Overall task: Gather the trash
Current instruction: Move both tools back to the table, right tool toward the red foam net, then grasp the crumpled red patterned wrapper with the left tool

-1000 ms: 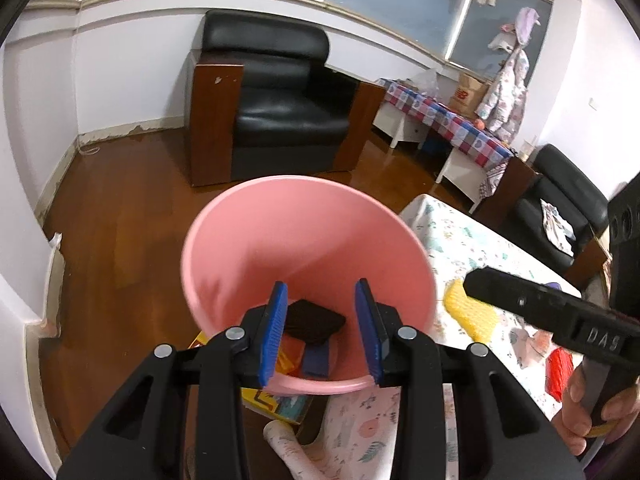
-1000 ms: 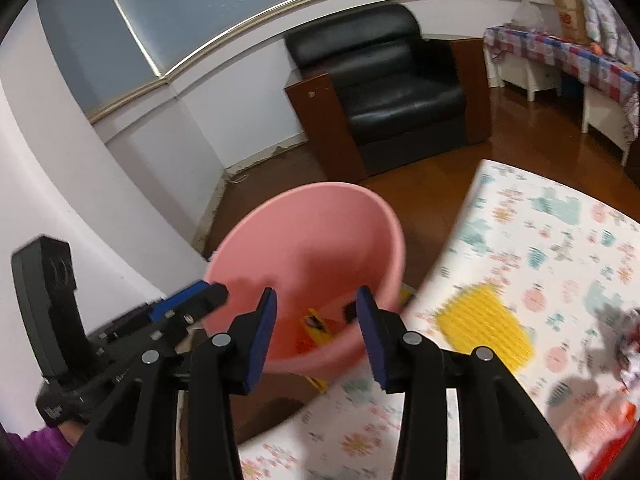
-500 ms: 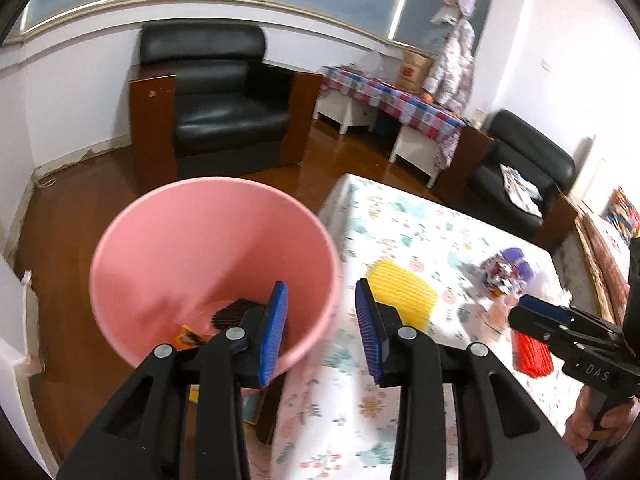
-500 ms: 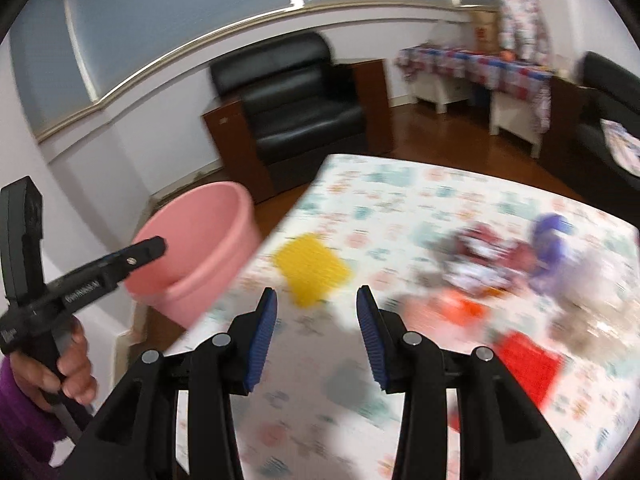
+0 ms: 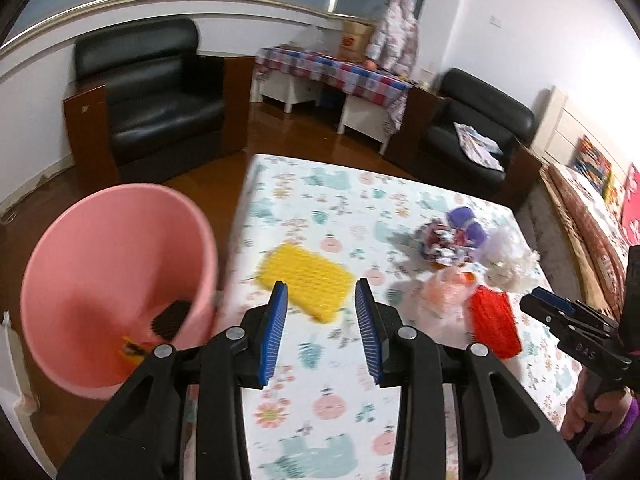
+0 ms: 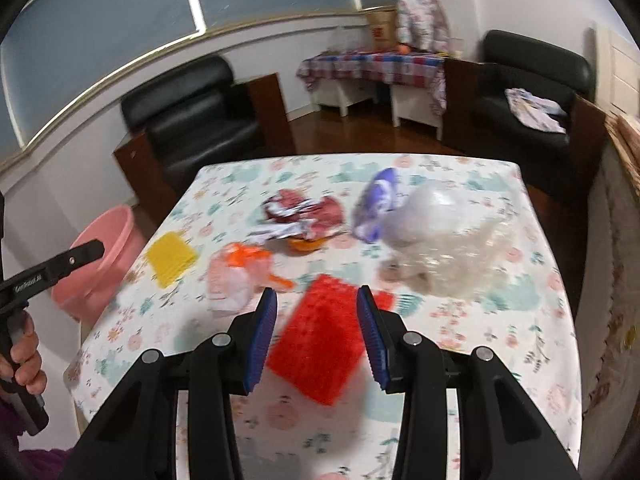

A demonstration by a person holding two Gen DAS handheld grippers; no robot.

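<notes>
Now both grippers off bin (image 5: 116, 280), over table (image 6: 460, 320)

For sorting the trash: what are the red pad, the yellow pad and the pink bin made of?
Red pad: probably foam net, matte, with a bumpy grid. Yellow pad: the same look. Pink bin: likely plastic, smooth with a soft sheen.

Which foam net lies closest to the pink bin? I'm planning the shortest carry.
The yellow foam net, at the table edge nearest the pink bin. The red foam net lies farther along the table, in front of the right gripper.
</notes>
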